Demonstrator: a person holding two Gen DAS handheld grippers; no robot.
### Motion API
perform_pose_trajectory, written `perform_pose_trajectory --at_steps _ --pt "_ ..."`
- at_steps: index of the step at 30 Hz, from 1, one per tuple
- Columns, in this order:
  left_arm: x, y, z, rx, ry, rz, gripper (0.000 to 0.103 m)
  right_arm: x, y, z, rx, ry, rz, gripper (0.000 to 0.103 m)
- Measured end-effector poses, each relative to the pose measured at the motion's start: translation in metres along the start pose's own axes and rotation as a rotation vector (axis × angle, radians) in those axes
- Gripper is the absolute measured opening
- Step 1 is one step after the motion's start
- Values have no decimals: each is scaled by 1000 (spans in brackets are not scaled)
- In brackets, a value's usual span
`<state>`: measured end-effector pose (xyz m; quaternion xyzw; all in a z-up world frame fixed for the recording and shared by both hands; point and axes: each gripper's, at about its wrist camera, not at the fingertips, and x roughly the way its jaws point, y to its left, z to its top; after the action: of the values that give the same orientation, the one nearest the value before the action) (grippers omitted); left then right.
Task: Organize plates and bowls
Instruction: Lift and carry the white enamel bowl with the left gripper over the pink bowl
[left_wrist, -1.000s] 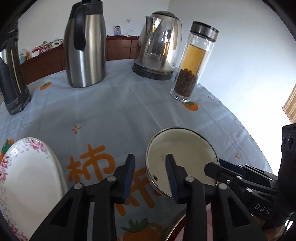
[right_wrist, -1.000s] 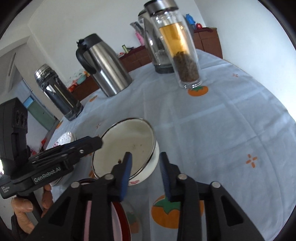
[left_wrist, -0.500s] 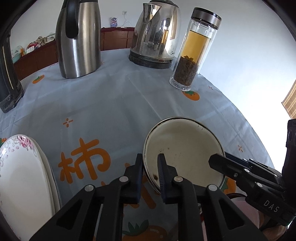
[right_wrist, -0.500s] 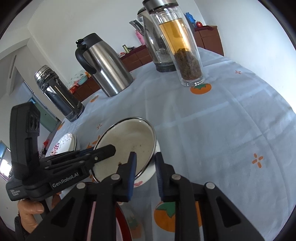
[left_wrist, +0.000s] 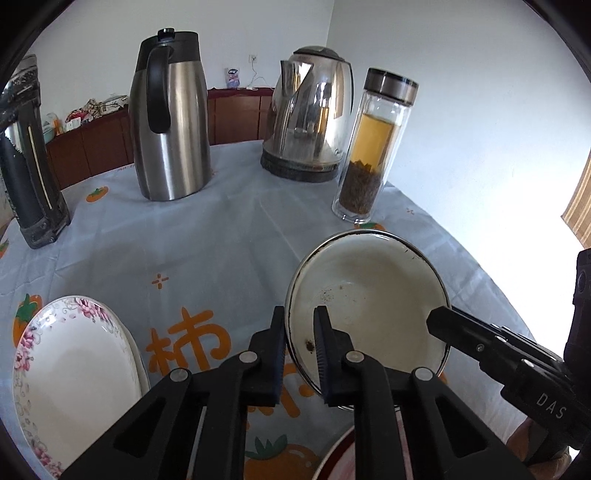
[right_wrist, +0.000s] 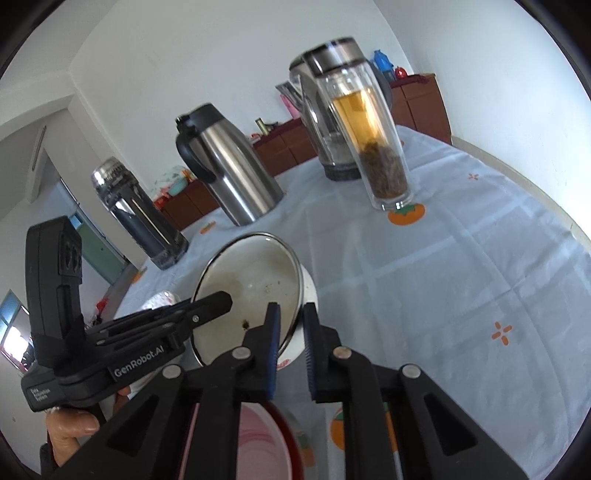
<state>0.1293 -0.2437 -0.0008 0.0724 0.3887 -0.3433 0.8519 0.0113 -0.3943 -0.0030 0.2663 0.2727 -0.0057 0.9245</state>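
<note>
Enamel bowl (left_wrist: 369, 299) tilted, held off tablecloth (left_wrist: 221, 236) near tabletop's right edge. My left gripper (left_wrist: 300, 334) clamped on its near rim; right gripper (right_wrist: 290, 325) closing on opposite rim. Rigid, light, glossy; likely slippery, may chip. Rim best hold. Floral plate (left_wrist: 74, 369) at left edge.

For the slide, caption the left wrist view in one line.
Both grippers, left and right, clamp opposite rims of a cream enamel bowl above the persimmon-print tablecloth, floral plate alongside.
</note>
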Motion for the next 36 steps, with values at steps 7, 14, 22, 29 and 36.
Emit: perform_pose_trajectory --at_steps 7,14,22,29,36 --pt "-29 -8 4 7 -62 13 16 -24 12 3 -1 -49 35 12" --pt "-78 -15 -4 19 -129 42 16 -58 40 -8 -28 -102 64 12" --pt "-119 -30 -28 55 -171 70 16 -97 59 -36 -17 -126 90 12" --pt "-124 -44 -54 48 -144 57 16 -118 56 -56 6 -107 62 13" --pt "-112 -50 -76 39 -96 66 16 -117 47 -75 20 -76 24 13"
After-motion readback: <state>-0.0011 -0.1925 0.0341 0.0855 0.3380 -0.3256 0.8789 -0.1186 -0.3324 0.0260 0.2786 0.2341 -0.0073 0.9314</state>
